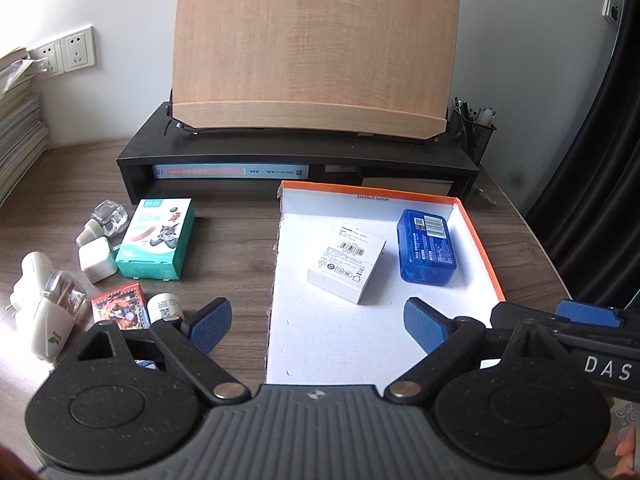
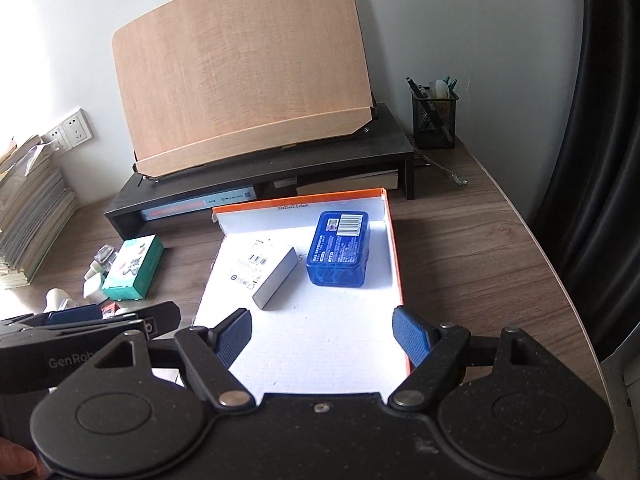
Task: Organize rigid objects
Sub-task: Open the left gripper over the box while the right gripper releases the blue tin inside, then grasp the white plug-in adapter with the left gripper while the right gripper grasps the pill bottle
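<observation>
A shallow white box with an orange rim (image 1: 482,240) (image 2: 394,248) lies on the desk. In it lie a white carton (image 1: 348,266) (image 2: 266,270) and a blue plastic case (image 1: 426,248) (image 2: 340,250). Left of it lie a teal box (image 1: 156,240) (image 2: 134,268), a white charger (image 1: 96,260), a red card pack (image 1: 120,312), small bottles (image 1: 108,216) and a white jar (image 1: 164,308). My left gripper (image 1: 318,326) is open and empty over the box's near left edge. My right gripper (image 2: 324,334) is open and empty over the box's near part.
A black monitor riser (image 1: 296,152) (image 2: 260,172) with a tilted wooden board (image 1: 316,40) (image 2: 248,60) stands behind. A mesh pen holder (image 1: 474,130) (image 2: 435,120) stands back right. Stacked books (image 1: 18,128) (image 2: 28,208) lie at the left. The desk's curved edge (image 2: 560,280) runs along the right.
</observation>
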`<act>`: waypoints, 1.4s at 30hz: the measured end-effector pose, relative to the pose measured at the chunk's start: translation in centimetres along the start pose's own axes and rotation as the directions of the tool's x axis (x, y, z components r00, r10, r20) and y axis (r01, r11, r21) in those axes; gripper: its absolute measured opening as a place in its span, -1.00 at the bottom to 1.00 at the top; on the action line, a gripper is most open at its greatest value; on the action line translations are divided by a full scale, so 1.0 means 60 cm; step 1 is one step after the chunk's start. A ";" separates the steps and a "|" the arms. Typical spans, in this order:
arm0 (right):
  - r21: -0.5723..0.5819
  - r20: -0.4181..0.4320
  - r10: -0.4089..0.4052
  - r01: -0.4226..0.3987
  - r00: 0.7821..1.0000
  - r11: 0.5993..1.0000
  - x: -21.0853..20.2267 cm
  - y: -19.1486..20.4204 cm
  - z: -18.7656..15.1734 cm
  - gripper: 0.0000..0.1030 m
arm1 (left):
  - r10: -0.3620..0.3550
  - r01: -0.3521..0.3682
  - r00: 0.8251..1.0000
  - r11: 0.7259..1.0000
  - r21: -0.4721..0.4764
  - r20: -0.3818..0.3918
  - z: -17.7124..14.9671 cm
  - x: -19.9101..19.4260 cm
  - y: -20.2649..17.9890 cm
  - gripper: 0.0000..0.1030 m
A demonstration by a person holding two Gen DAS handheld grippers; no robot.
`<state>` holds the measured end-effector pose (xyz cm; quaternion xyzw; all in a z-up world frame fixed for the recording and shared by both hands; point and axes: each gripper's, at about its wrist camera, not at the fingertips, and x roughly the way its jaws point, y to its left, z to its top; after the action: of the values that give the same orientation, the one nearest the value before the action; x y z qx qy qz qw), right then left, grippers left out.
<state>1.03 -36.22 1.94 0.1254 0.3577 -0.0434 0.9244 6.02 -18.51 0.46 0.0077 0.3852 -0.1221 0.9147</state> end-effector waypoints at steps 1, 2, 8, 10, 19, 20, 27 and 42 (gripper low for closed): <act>-0.003 -0.002 0.005 -0.005 1.000 1.000 0.000 0.003 -0.001 0.77 | 0.002 -0.002 1.000 1.000 -0.003 0.000 -0.002 -0.002 0.002 0.85; -0.007 -0.003 0.010 -0.010 1.000 1.000 0.000 0.006 -0.002 0.77 | 0.004 -0.004 1.000 1.000 -0.007 0.001 -0.004 -0.003 0.006 0.85; -0.033 -0.021 0.033 -0.034 0.999 0.999 0.009 0.043 -0.008 0.77 | 0.025 -0.025 1.000 0.999 -0.035 -0.002 -0.018 -0.012 0.038 0.85; -0.046 -0.026 0.040 -0.041 0.999 0.998 0.014 0.062 -0.009 0.77 | 0.030 -0.030 1.000 0.998 -0.047 -0.004 -0.020 -0.015 0.056 0.86; -0.089 -0.075 0.092 -0.099 0.993 0.991 0.059 0.178 -0.018 0.77 | 0.118 -0.119 0.993 0.987 -0.112 -0.012 -0.037 -0.030 0.196 0.86; -0.096 -0.085 0.100 -0.108 0.991 0.990 0.065 0.193 -0.021 0.77 | 0.137 -0.139 0.990 0.983 -0.120 -0.023 -0.040 -0.028 0.216 0.86; -0.123 -0.122 0.121 -0.136 0.985 0.983 0.099 0.265 -0.034 0.77 | 0.196 -0.207 0.977 0.963 -0.175 -0.078 -0.061 -0.011 0.350 0.86; -0.093 -0.153 0.078 -0.094 0.985 0.991 0.146 0.313 -0.049 0.77 | 0.141 -0.151 0.987 0.980 -0.129 -0.081 -0.061 0.075 0.436 0.94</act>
<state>8.83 -17.26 -2.28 0.0971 0.4220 0.0240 0.9011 12.45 6.27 -7.40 -0.0213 0.4236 -0.0278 0.9052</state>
